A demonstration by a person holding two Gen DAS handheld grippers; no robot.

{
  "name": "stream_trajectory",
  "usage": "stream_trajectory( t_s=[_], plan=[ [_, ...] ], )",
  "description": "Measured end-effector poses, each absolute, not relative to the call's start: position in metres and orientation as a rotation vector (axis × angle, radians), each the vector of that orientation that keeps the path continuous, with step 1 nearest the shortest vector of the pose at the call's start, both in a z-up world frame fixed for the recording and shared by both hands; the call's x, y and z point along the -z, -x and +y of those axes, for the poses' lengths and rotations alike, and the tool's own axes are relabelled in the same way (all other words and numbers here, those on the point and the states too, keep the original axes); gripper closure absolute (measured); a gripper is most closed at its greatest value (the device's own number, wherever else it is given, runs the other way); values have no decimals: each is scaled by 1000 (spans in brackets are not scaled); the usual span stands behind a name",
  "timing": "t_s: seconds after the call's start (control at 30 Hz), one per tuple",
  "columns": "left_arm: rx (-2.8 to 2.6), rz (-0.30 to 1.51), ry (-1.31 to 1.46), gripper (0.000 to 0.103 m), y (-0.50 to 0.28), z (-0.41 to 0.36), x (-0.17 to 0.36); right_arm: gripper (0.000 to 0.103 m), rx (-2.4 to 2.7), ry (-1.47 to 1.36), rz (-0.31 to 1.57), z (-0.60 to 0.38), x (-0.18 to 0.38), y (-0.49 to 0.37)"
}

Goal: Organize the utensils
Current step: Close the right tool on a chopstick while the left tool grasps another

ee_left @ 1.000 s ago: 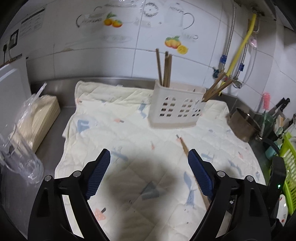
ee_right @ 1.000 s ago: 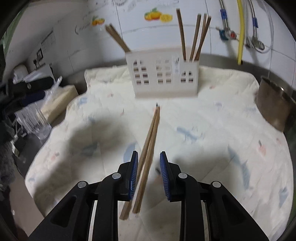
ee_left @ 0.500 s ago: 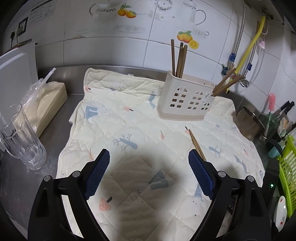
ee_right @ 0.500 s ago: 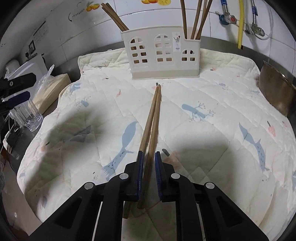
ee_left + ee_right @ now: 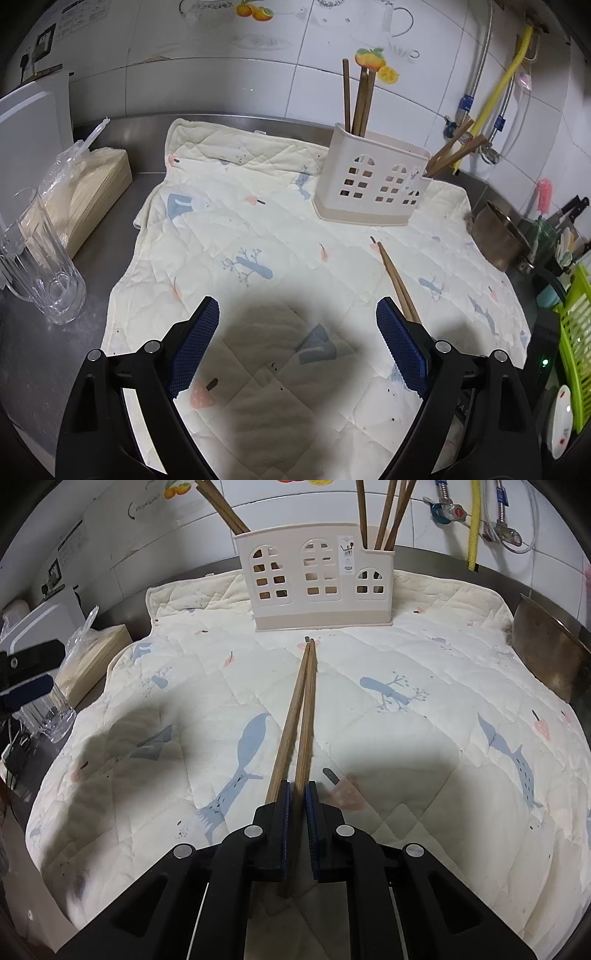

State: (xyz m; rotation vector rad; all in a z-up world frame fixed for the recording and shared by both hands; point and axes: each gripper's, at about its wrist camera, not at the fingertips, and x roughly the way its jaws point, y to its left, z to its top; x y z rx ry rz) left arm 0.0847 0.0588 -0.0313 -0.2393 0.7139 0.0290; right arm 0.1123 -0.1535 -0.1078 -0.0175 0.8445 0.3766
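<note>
A pair of wooden chopsticks (image 5: 301,716) lies on the quilted cloth (image 5: 424,657), tips pointing at the beige utensil holder (image 5: 314,587). My right gripper (image 5: 296,794) is shut on the thick ends of the pair. The holder stands upright at the far side of the cloth with several chopsticks in its left and right compartments. In the left wrist view my left gripper (image 5: 297,332) is open and empty above the cloth (image 5: 258,236); the chopsticks (image 5: 397,282) lie by its right finger and the holder (image 5: 373,184) stands beyond.
A clear glass mug (image 5: 40,258) and a bagged stack of wooden sticks (image 5: 81,188) stand left of the cloth. A metal pot (image 5: 498,236) and a green rack (image 5: 576,339) are at the right. The tiled wall with hoses is behind.
My right gripper has closed from partly open onto the two chopsticks and come lower and nearer the holder. My left gripper has drawn back and stayed open.
</note>
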Motion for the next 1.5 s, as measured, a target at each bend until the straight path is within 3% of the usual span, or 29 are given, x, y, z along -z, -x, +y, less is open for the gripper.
stream_trajectory(
  t_s=[0.7,0.77,1.0,1.07,1.17,1.3,1.5],
  plan=[
    [137,827,195,19,-88,-14,67,96,-333,-27,648,-202,55,-89],
    [159,841,187,29,-88,-25,71,96,-332,-36,627,-208,49,-87],
    [235,883,188,48,-94,-56,83,96,-322,-58,585,-225,39,-82],
    [256,903,198,60,-97,-63,88,96,-316,-67,579,-231,38,-81],
    [263,929,205,70,-101,-70,95,96,-313,-80,579,-238,39,-81],
    [262,949,205,79,-109,-79,100,96,-311,-95,582,-244,41,-80],
    [214,988,192,84,-120,-87,109,96,-315,-116,584,-250,43,-80]
  ],
)
